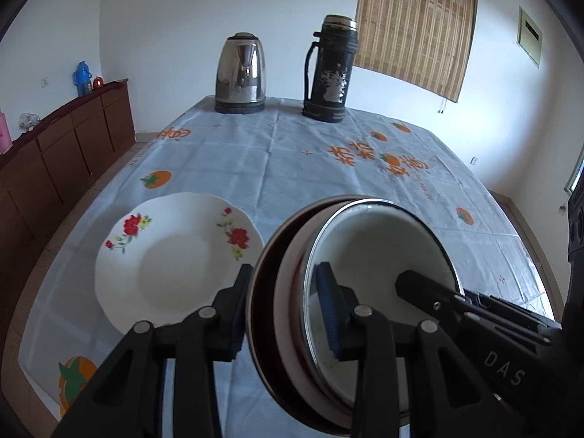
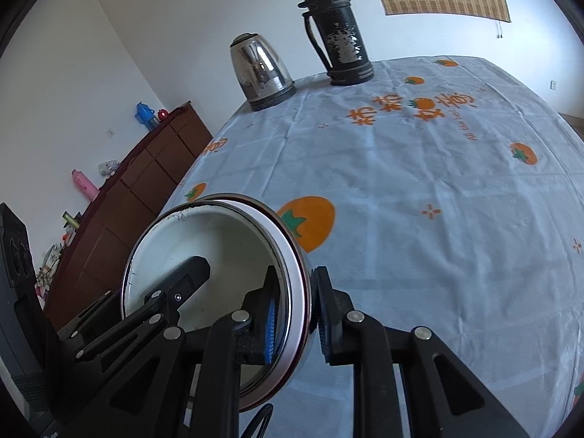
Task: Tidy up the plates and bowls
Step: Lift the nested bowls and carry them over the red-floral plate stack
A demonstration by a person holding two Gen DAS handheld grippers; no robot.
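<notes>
Enamel white inside and ringed by a darker outer rim, the nested bowls [image 1: 365, 292] hang between your two tongs, raised off the worktop [image 1: 292, 160] and tipped on edge. Your left tongs [image 1: 288, 310] clench the near rim, one finger outside the dark bowl and the blue-padded one inside the white. Your right tongs [image 2: 295, 314] pinch the opposite rim the same way, so the stack is carried from both sides and cannot swing or slide apart. Just beside it, to the left in the left wrist view, the flowered plate [image 1: 175, 259] lies flat on the cloth, apart from the bowls; judging by the task, the stack wants a spot clear of it. Kettle [image 1: 241, 73] and flask [image 1: 330, 69] stand upright at the far edge, well apart from your load.
</notes>
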